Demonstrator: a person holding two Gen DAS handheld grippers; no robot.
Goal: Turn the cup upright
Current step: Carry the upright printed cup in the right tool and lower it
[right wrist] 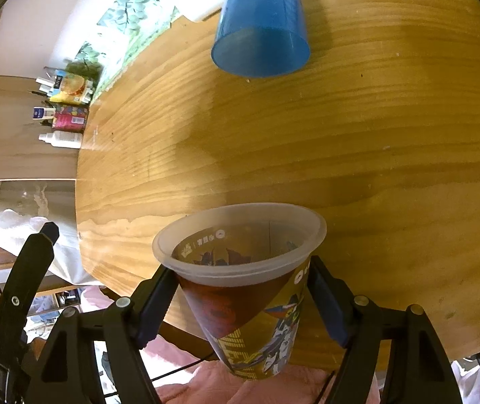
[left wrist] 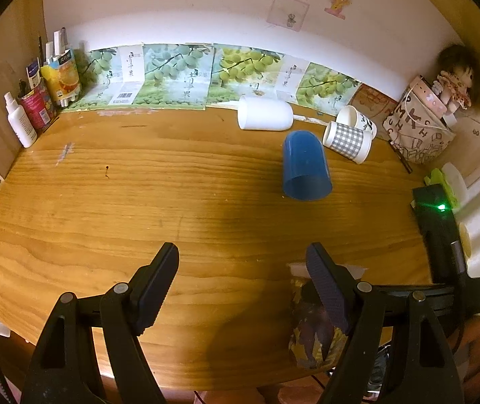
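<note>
My right gripper (right wrist: 240, 296) is shut on a printed cup (right wrist: 240, 289) with a frosted rim, held near the table's front edge with its mouth pointing away from the camera. The same cup shows in the left wrist view (left wrist: 314, 330), partly behind my left gripper's right finger. My left gripper (left wrist: 241, 286) is open and empty above the front of the wooden table (left wrist: 138, 202). A blue cup (left wrist: 305, 166) lies on its side mid-table, also in the right wrist view (right wrist: 261, 30).
A white cup (left wrist: 263, 113), a checked paper cup (left wrist: 347, 141) and another white cup (left wrist: 357, 119) lie at the back right. Bottles and cans (left wrist: 37, 101) stand at the back left. A printed bag (left wrist: 418, 131) and doll (left wrist: 455, 80) sit far right.
</note>
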